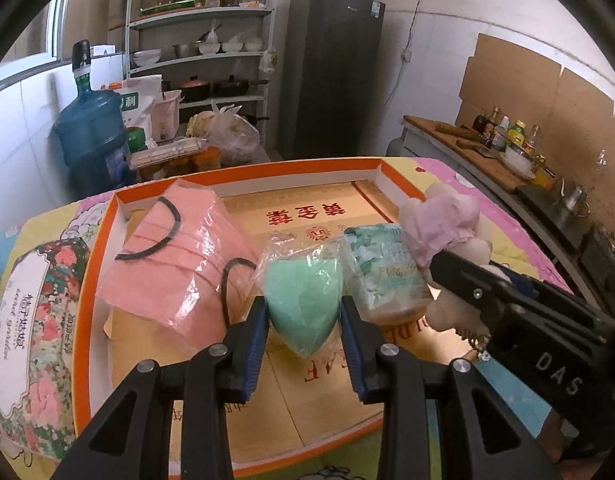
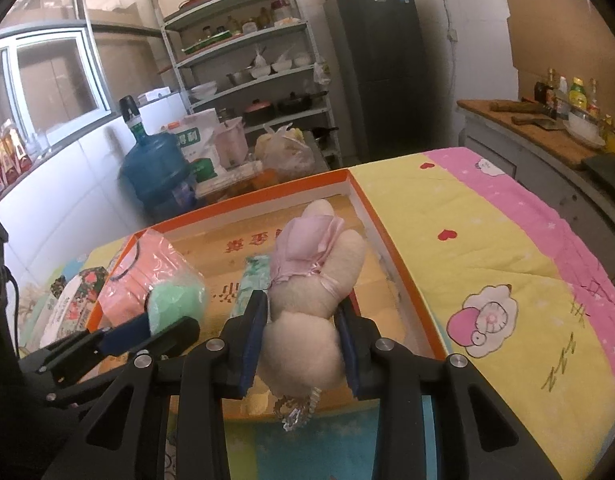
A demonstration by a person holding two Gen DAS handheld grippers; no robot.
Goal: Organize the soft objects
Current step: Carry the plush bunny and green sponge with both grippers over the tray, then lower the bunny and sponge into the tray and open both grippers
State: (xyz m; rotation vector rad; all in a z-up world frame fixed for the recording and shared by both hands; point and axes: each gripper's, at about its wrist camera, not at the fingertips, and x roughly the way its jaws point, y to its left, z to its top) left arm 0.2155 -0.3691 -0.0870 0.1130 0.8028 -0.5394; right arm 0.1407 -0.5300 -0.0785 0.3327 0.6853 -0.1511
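While both loads hang over the orange tray (image 1: 107, 248), lower gently: L gripper (image 1: 303, 316) pinches bagged green sponge (image 1: 301, 300), R gripper (image 2: 301, 320) clamps plush toy (image 2: 307, 312); release w/ clear gap.

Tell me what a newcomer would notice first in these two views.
The left gripper pinches a mint-green sponge in clear wrap over the orange-rimmed box. Beside it, the right gripper clamps a cream plush toy in a pink dress. A pink face-mask pack lies in the box's left part.

In the shallow orange-rimmed cardboard tray (image 1: 107, 248), the pink packet of face masks (image 1: 179, 264) lies left, the green-patterned tissue pack (image 1: 383, 276) right; the floral tissue pack (image 1: 31, 320) sits left, outside.
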